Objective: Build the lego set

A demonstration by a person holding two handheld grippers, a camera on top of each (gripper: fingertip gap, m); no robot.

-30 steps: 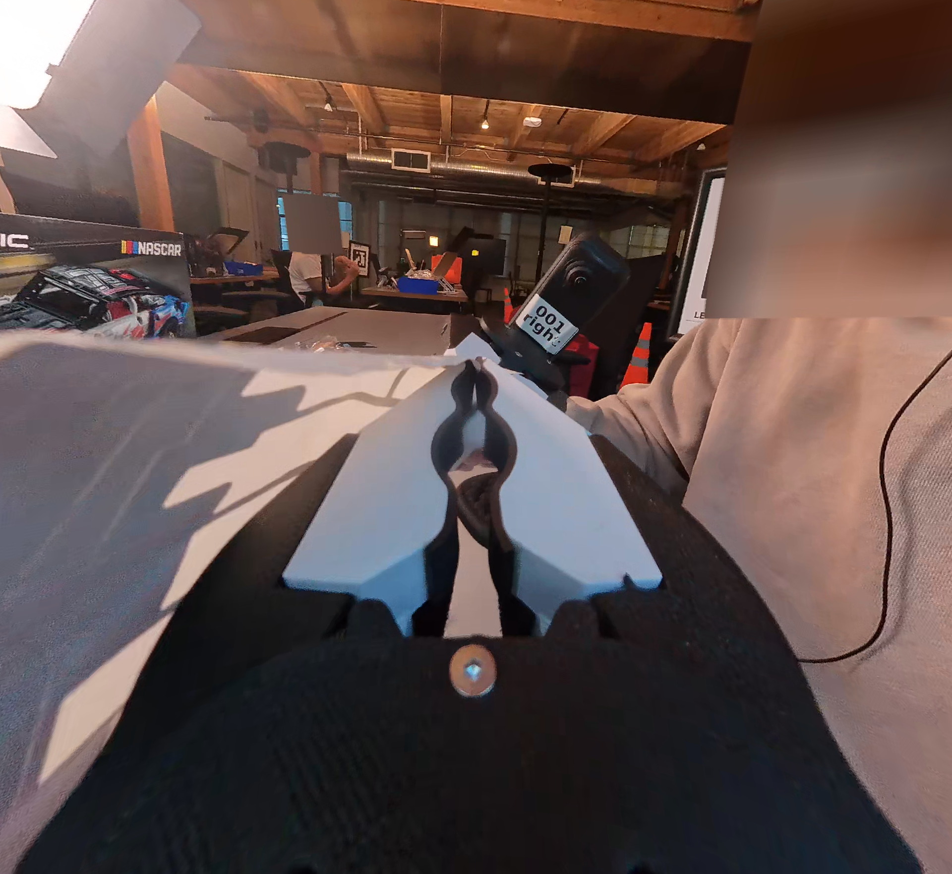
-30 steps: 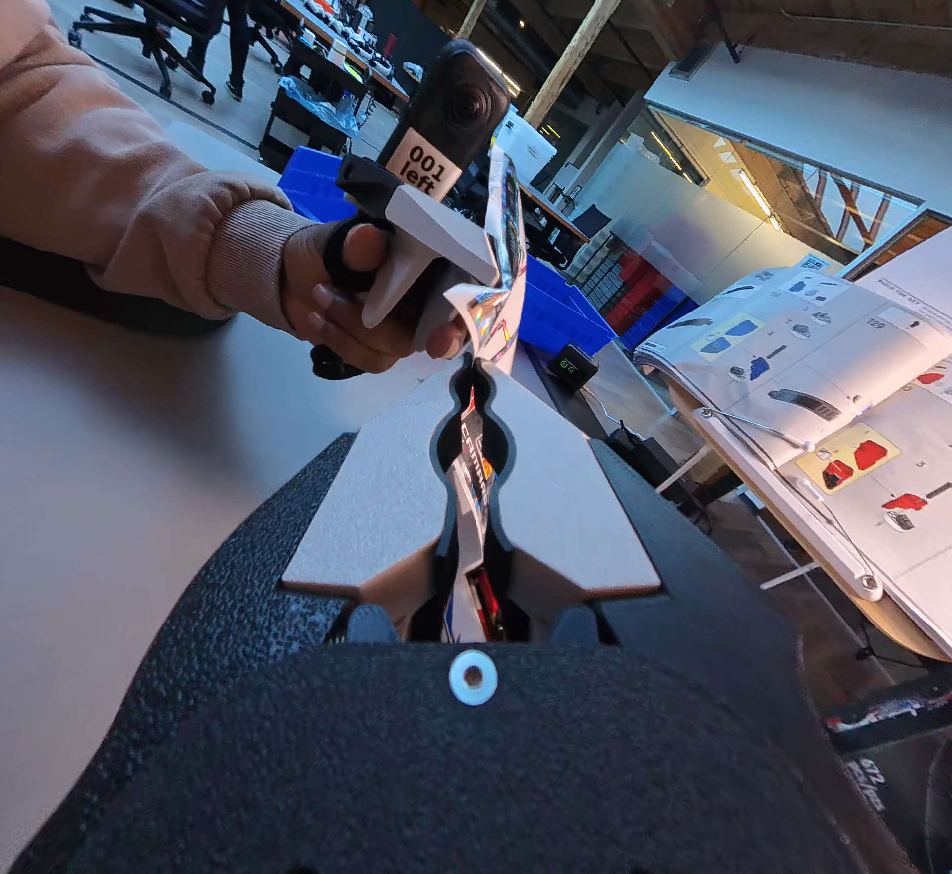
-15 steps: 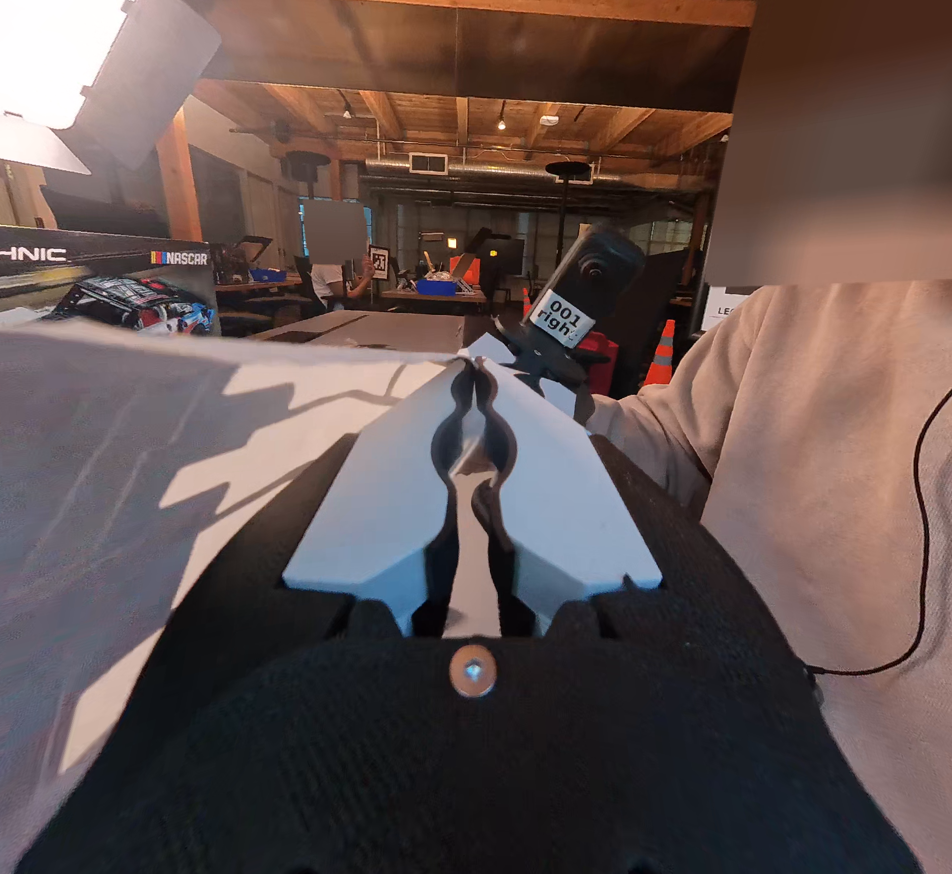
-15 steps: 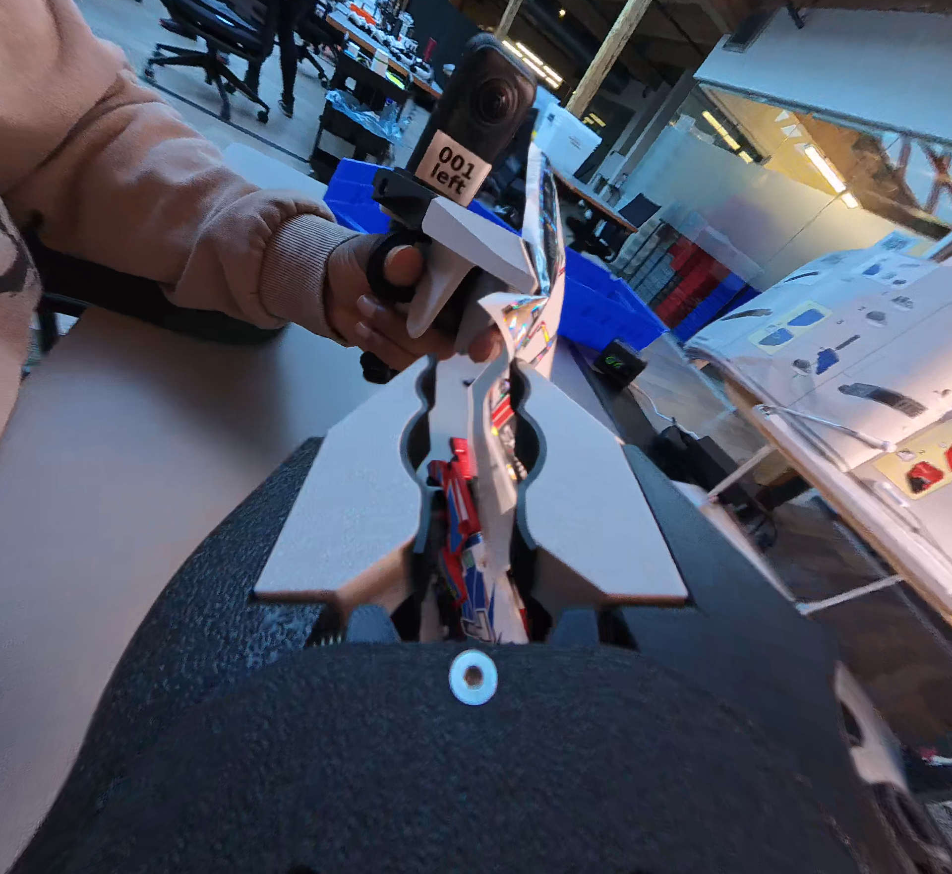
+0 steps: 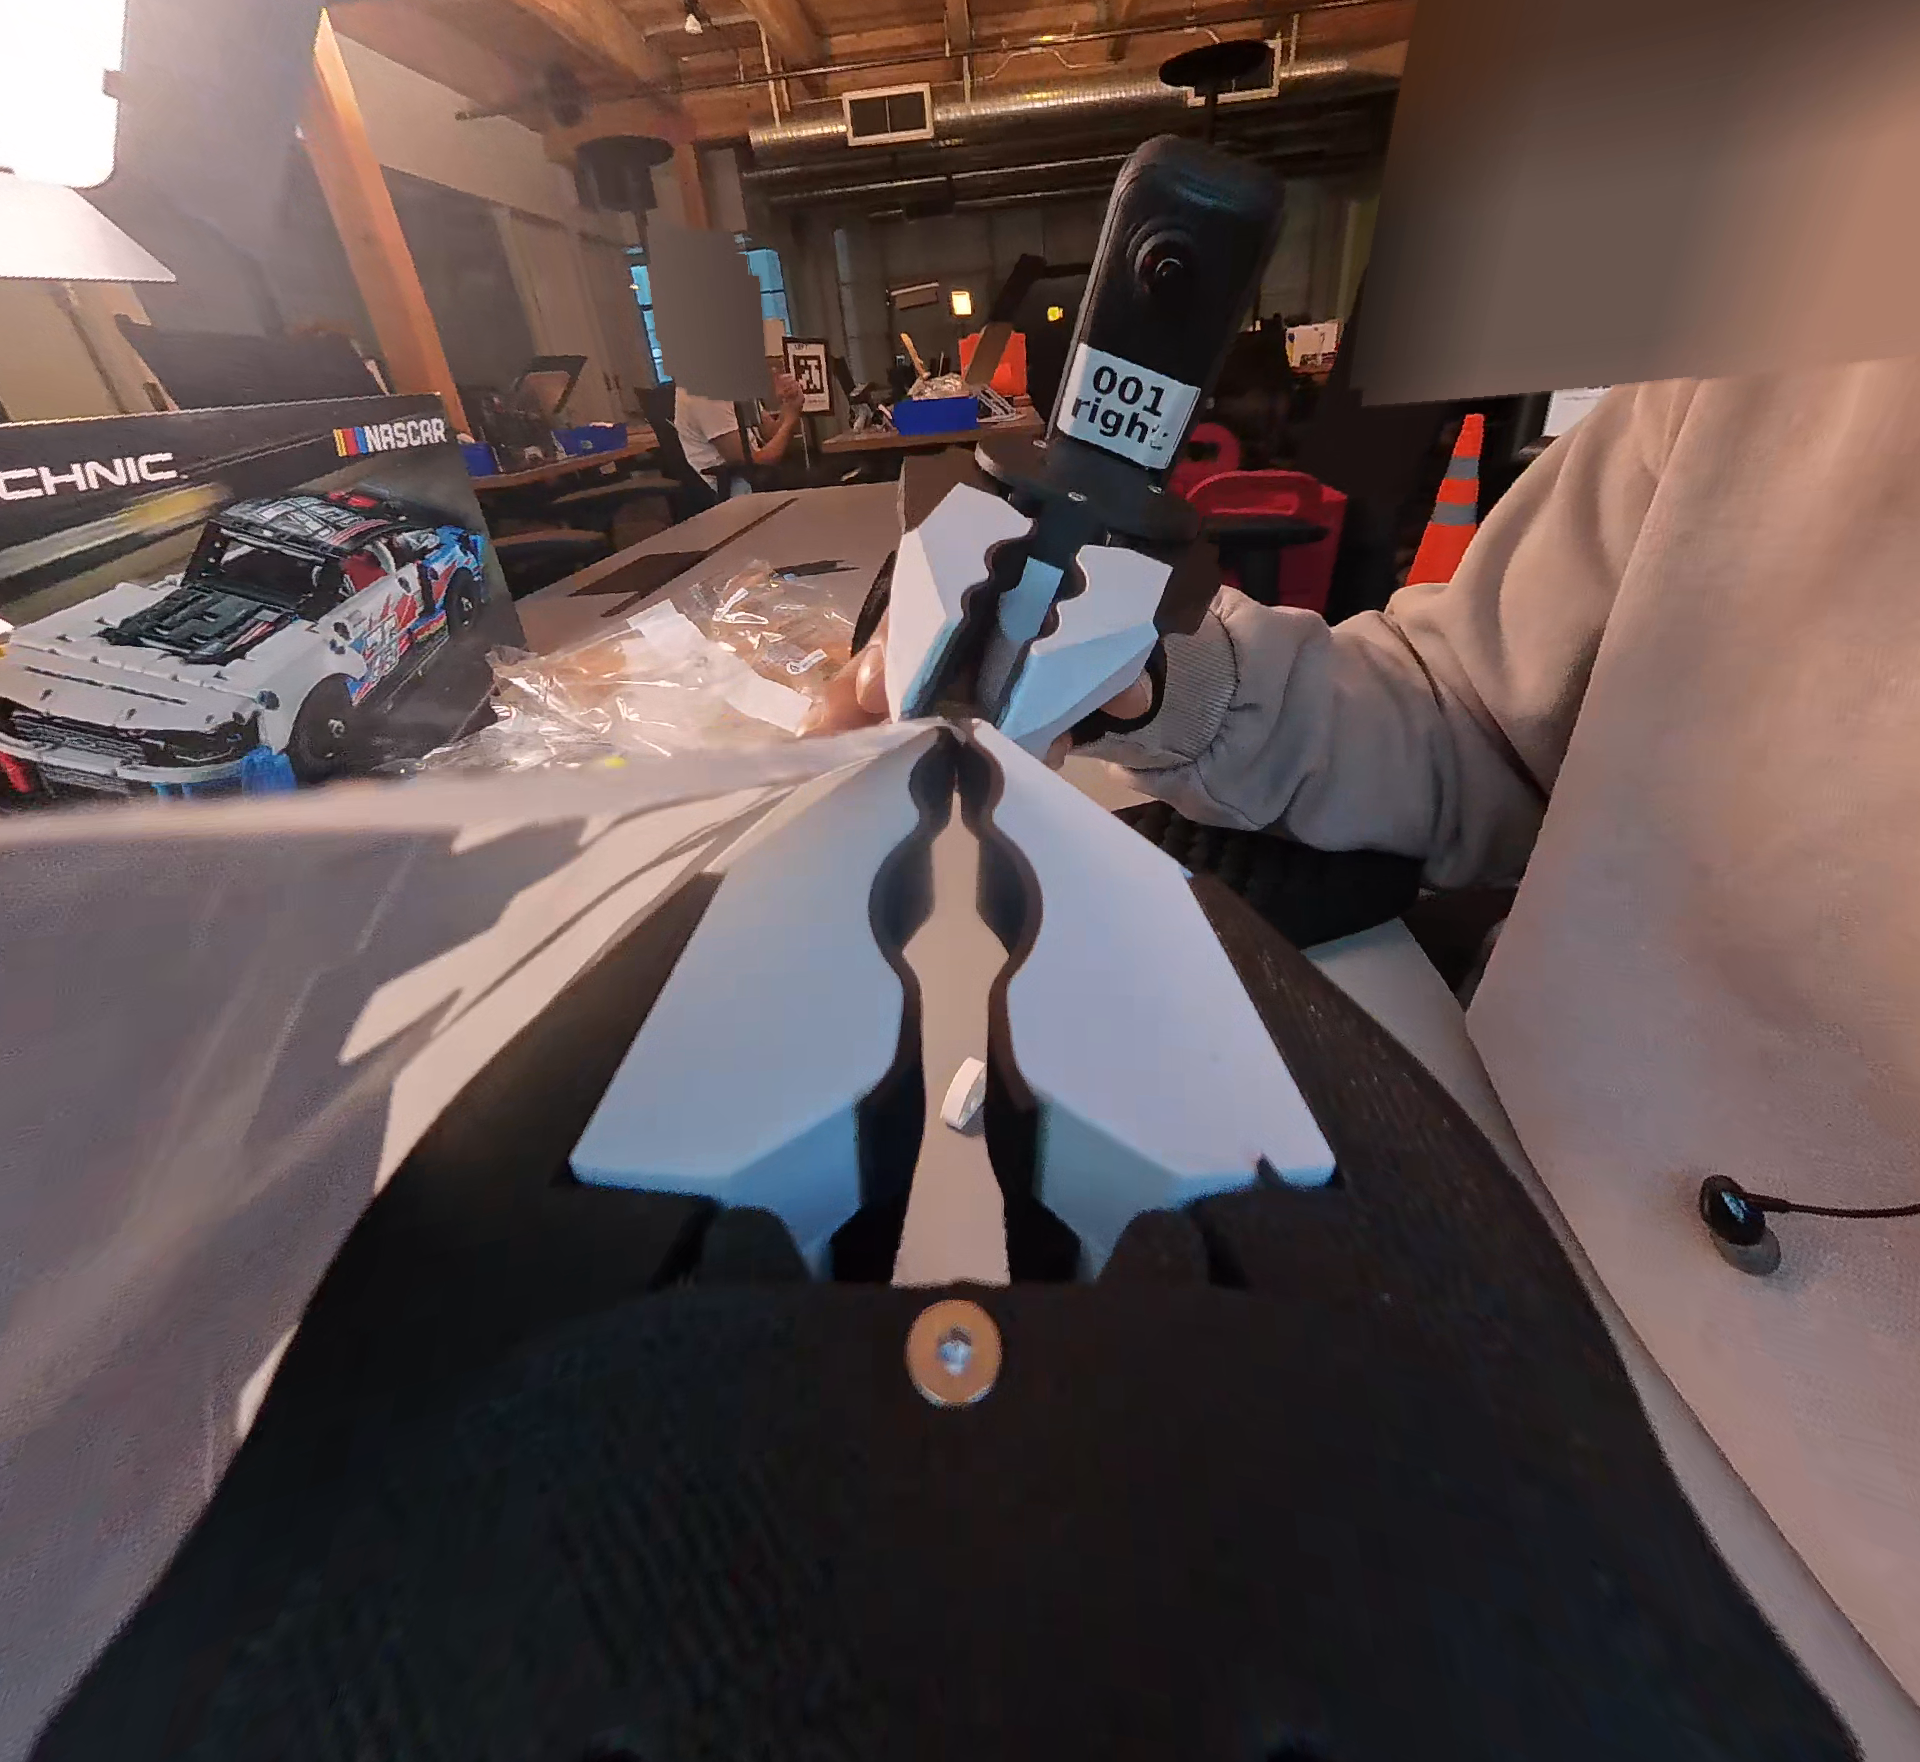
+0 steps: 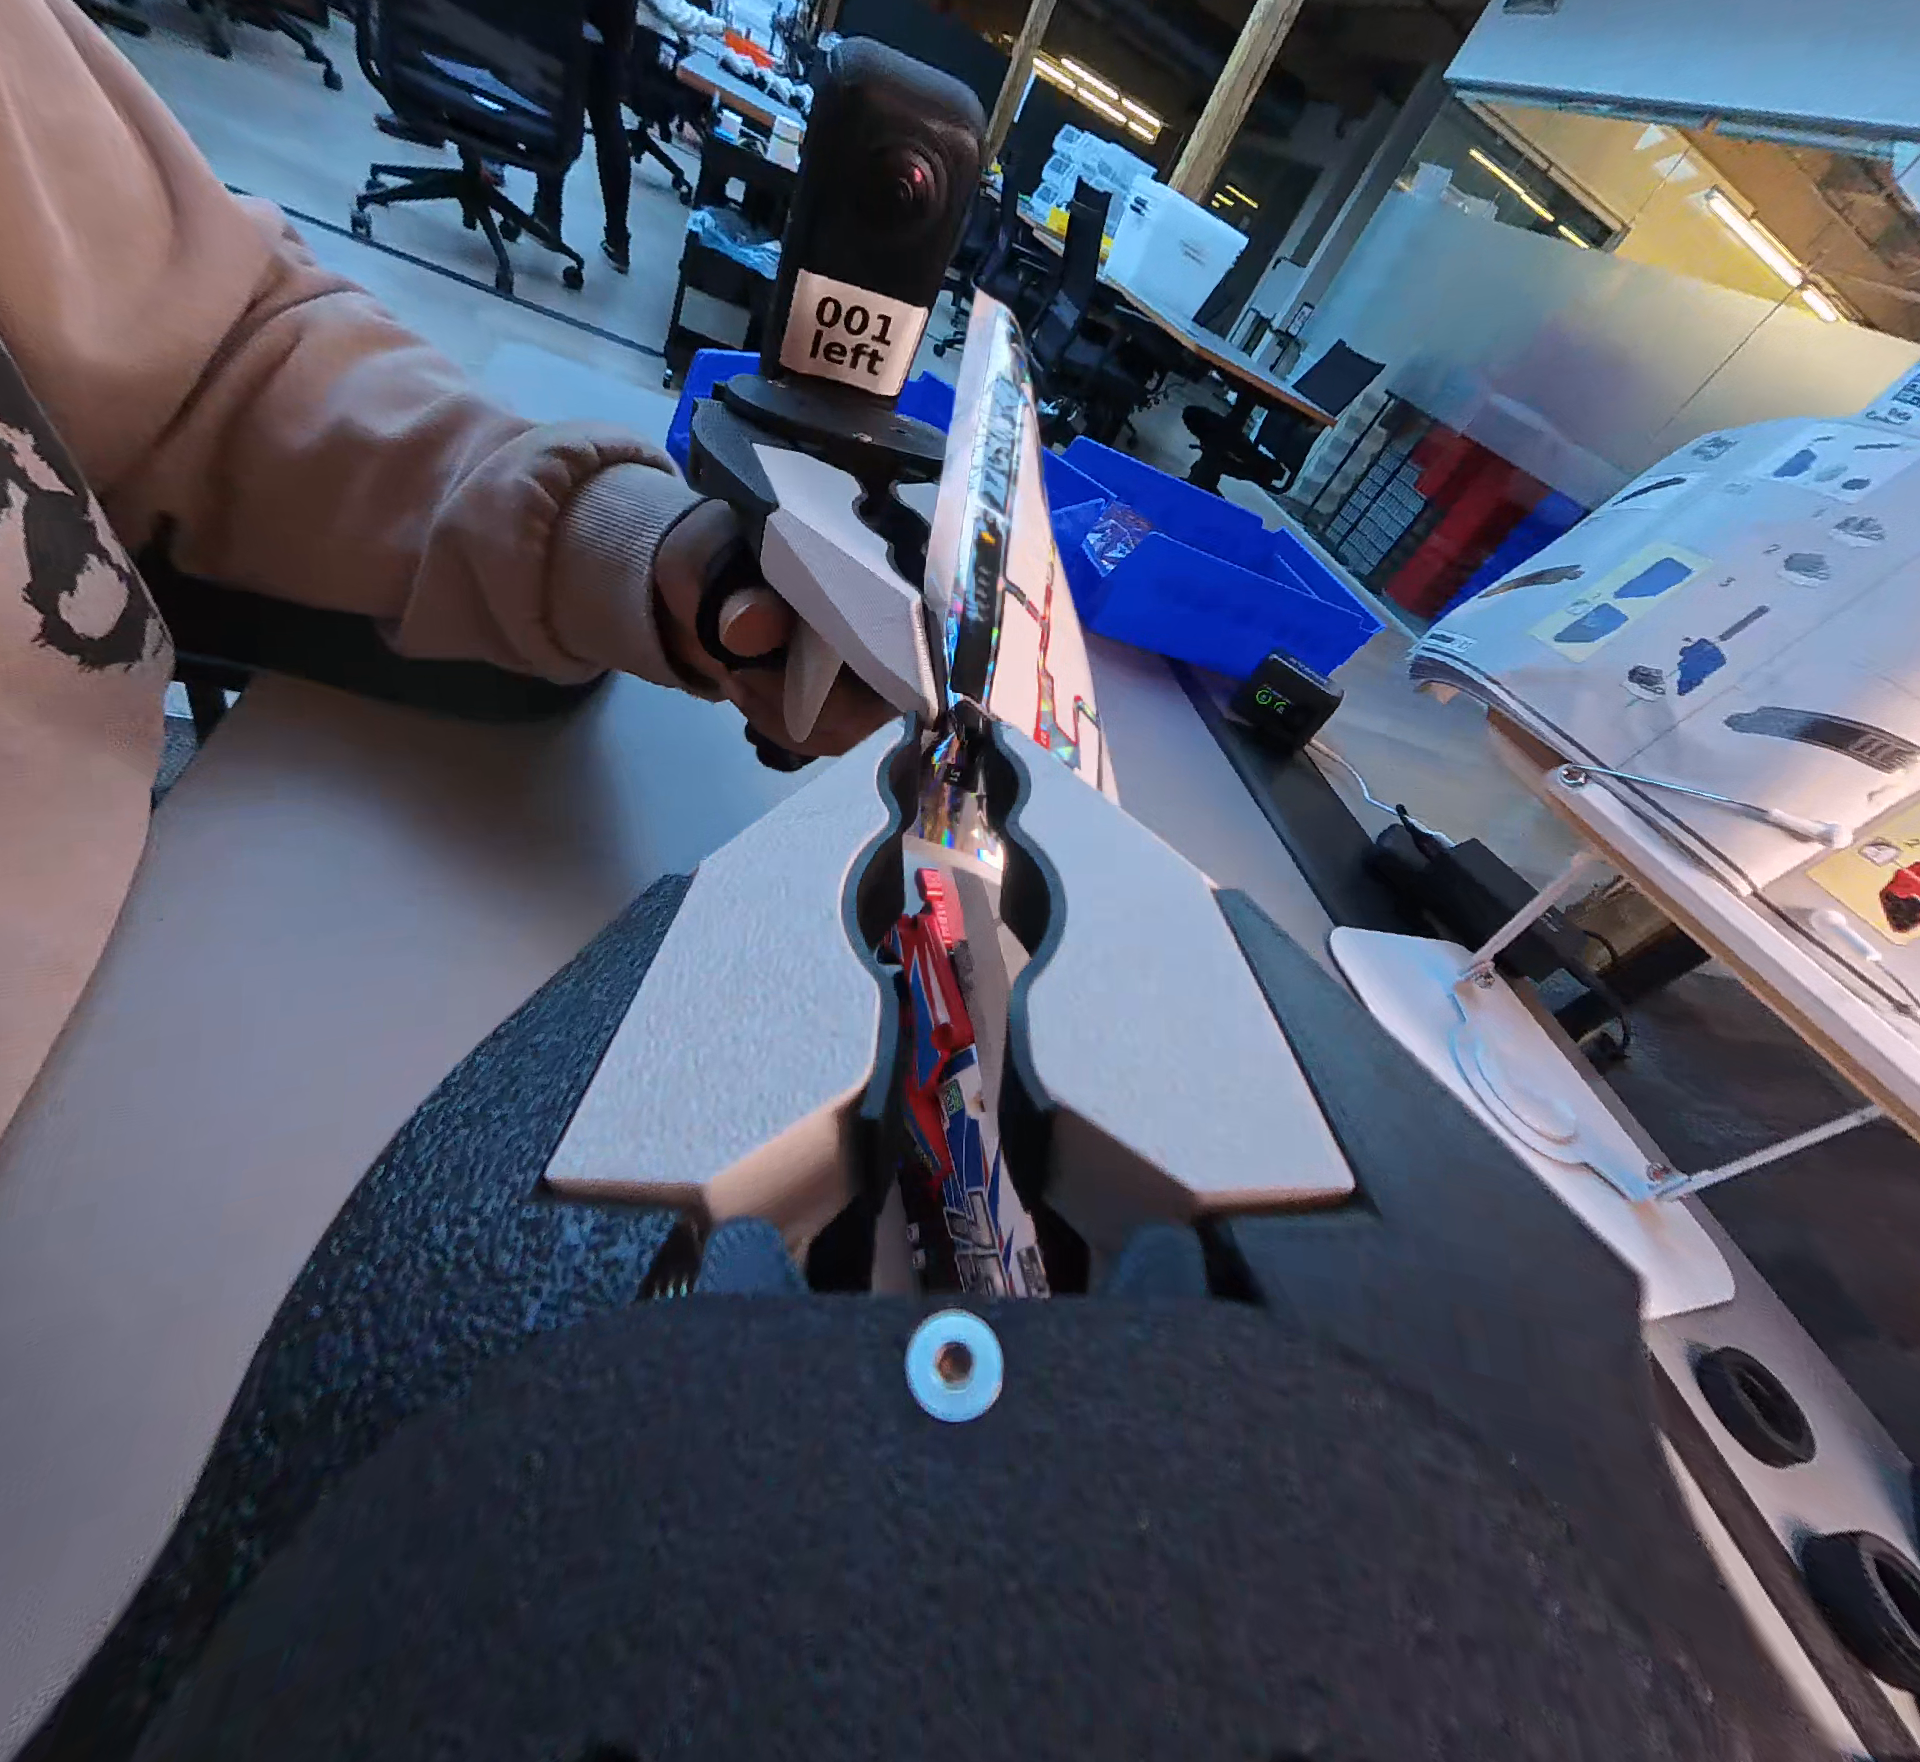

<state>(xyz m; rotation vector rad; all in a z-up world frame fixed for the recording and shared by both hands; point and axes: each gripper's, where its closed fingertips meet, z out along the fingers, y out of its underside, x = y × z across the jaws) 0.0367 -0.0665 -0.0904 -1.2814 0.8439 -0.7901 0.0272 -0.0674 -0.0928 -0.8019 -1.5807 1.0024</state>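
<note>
1. Left hand-held gripper (image 5: 958,756): fingers pressed together at the tips, pinching the edge of a sticker sheet (image 5: 312,933); the sheet's plain back spreads out to the left of that gripper.
2. Right hand-held gripper (image 6: 954,741): fingers narrow, closed on the same sheet; its printed red, blue and white face shows between the fingers.
3. Both grippers meet tip to tip on the sheet, held up above the surface (image 6: 312,881).
4. Lego box (image 5: 239,590) stands left of the sheet; clear plastic bags (image 5: 665,663) lie beside the box.
5. Open instruction booklet (image 6: 1714,600) on a stand, right of the sheet; blue bin (image 6: 1195,569) behind the sheet.
</note>
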